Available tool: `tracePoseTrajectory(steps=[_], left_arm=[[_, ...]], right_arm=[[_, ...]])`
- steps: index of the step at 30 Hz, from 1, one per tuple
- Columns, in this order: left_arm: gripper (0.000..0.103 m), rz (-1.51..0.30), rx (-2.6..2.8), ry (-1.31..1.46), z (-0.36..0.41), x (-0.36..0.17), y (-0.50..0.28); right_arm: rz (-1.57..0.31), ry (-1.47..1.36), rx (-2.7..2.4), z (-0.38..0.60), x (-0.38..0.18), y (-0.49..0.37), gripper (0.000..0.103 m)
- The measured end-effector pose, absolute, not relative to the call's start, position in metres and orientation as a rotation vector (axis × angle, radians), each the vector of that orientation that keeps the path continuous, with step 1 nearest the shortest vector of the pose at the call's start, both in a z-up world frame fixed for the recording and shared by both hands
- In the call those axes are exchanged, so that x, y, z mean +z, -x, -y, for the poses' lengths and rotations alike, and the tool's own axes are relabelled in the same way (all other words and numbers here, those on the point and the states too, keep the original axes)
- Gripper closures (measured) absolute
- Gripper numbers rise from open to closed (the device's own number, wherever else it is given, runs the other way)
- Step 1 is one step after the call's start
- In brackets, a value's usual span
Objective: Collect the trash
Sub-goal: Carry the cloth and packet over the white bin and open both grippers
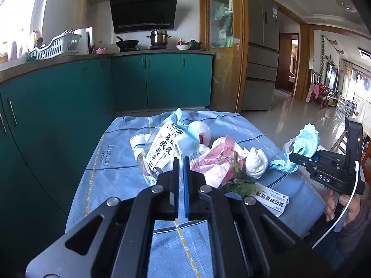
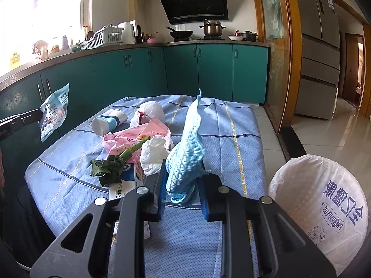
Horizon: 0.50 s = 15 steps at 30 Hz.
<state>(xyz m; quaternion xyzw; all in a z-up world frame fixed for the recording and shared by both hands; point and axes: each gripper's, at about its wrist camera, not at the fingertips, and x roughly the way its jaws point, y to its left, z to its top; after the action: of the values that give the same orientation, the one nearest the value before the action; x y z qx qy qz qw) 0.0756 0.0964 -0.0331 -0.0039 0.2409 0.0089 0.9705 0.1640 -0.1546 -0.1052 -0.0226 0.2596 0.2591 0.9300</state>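
Hanging from the right hand-held gripper (image 2: 183, 192) is a pale blue knitted dishcloth (image 2: 185, 159), its long axis running up and away from the blue pads that are pinching its lower end, so it is standing nearly upright above the blue checked cloth covering the worktop (image 2: 234, 139). Sitting just to the right of that gripper, below and close beside it, is the white plastic-lined trash bin (image 2: 322, 194) with its mouth facing up, which makes the right hand the nearer one to it; the coming move, as I judge it, is turning on carrying the cloth sideways to the right over that rim. Dangling from the left hand-held gripper (image 1: 180, 164), whose jaws are pressing together, is a clear snack wrapper with white and blue print (image 1: 162, 148), seen in the right wrist view hanging clear of the worktop on the far left, well apart from the bin. Lying between the two are a pink plastic bag (image 2: 136, 139), crumpled white tissue (image 2: 154, 155), a green leafy stalk (image 2: 116, 164) and a white paper cup with a blue band (image 2: 109, 121).
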Motion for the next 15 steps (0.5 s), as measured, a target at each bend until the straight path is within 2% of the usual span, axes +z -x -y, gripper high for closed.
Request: tracePoseTrajectory(steps=[8,15], left_arm=[[0.098,-0.452,-0.075,-0.017,-0.054,-0.025,-0.088],[0.098,-0.445,-0.252,-0.063,0.019,-0.021,-0.119]], right_arm=[[-0.445,0.079,0.457,0.175,-0.092,-0.147,0.079],[-0.355,0.027,0.218,0.263,-0.072,-0.109,0.079]])
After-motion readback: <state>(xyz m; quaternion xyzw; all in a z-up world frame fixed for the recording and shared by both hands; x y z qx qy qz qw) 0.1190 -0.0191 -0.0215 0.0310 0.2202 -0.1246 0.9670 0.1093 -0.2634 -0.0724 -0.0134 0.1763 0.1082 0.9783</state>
